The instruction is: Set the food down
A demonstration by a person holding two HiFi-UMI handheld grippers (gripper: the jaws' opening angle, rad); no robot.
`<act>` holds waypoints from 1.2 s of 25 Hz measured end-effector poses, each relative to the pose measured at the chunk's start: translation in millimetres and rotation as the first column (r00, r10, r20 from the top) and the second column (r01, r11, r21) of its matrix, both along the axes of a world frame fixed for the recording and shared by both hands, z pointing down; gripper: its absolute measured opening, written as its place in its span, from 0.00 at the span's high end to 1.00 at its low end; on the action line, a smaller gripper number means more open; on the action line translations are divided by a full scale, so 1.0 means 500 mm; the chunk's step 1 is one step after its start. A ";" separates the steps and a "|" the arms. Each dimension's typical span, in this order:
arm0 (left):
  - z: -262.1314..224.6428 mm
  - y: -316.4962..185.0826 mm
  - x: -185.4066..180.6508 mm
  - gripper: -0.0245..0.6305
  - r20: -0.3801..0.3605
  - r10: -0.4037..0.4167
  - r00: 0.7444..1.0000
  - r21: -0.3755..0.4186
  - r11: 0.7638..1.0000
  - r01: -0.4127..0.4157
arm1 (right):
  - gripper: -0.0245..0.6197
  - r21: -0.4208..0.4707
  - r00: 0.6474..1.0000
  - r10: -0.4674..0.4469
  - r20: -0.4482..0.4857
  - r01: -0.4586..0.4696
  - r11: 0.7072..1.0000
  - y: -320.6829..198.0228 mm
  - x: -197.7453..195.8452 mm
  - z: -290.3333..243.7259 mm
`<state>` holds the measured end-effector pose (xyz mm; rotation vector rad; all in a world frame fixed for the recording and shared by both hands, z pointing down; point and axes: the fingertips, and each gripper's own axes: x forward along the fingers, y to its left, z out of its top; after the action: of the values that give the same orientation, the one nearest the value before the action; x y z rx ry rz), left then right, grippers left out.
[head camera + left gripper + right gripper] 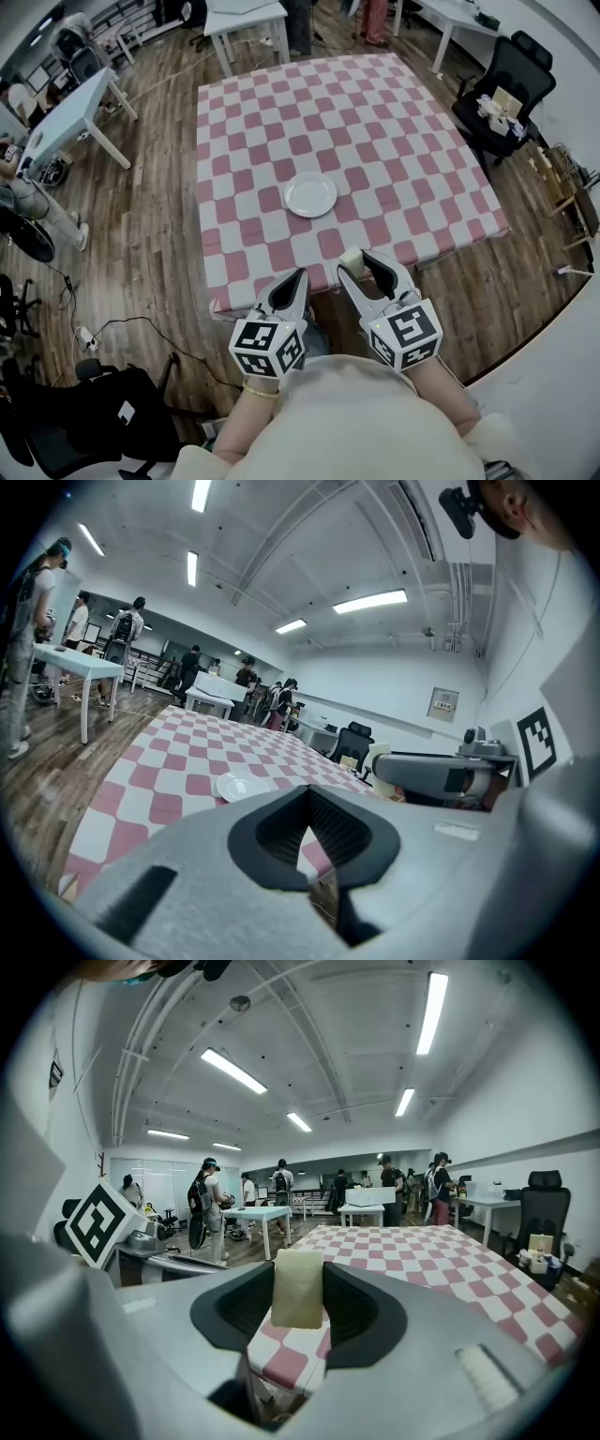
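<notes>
A view from the person's head looks steeply down on a square table (375,122) covered with a pink and white checked cloth, which fills the centre and upper middle of the frame. A round white plate (309,195) sits on the cloth near the middle of the frame, with nothing on it. At the bottom centre, the person's pale top and both forearms reach towards the table's near edge. The left gripper (301,275) is at lower centre, just left of the middle, with its jaws together and nothing between them. Its own view shows the two dark pads meeting at the tip, with the plate visible past them at centre left. The right gripper (356,262) is just to the right of it and grips the food (351,255), a small pale cream block, between its two dark pads. In the right gripper view the block stands upright at the centre of the frame, pinched on both sides, with the checked cloth stretching away behind it. In the head view the food is at lower centre, over the near edge of the table, below and slightly right of the plate and clearly apart from it. Each gripper carries a black and white marker cube at its rear. A black office chair (506,89) stands at upper right, a white table (70,112) at upper left, and people stand in the background of both gripper views.
</notes>
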<state>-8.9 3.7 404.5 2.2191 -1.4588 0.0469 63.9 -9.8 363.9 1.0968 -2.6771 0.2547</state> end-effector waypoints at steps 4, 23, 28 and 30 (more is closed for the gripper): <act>0.000 -0.031 -0.010 0.96 -0.004 0.005 1.000 -0.006 1.000 -0.005 | 0.70 -0.005 1.000 0.006 -0.006 -0.006 1.000 -0.029 -0.009 0.001; 0.000 -0.182 -0.077 0.96 -0.014 0.029 0.999 -0.016 0.999 -0.029 | 0.70 -0.020 0.999 0.030 -0.023 -0.031 0.999 -0.181 -0.077 0.008; 0.002 -0.221 -0.094 0.96 -0.018 0.044 0.999 -0.020 0.999 -0.044 | 0.70 -0.030 0.999 0.042 -0.029 -0.043 0.999 -0.219 -0.099 0.017; 0.005 -0.234 -0.101 0.96 -0.016 0.052 0.999 -0.026 0.998 -0.052 | 0.70 -0.035 0.998 0.048 -0.031 -0.049 0.998 -0.235 -0.106 0.020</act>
<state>-59.2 -113.5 406.8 2.2311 -1.3848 0.0661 10.8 -127.3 373.9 1.1472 -2.6122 0.2914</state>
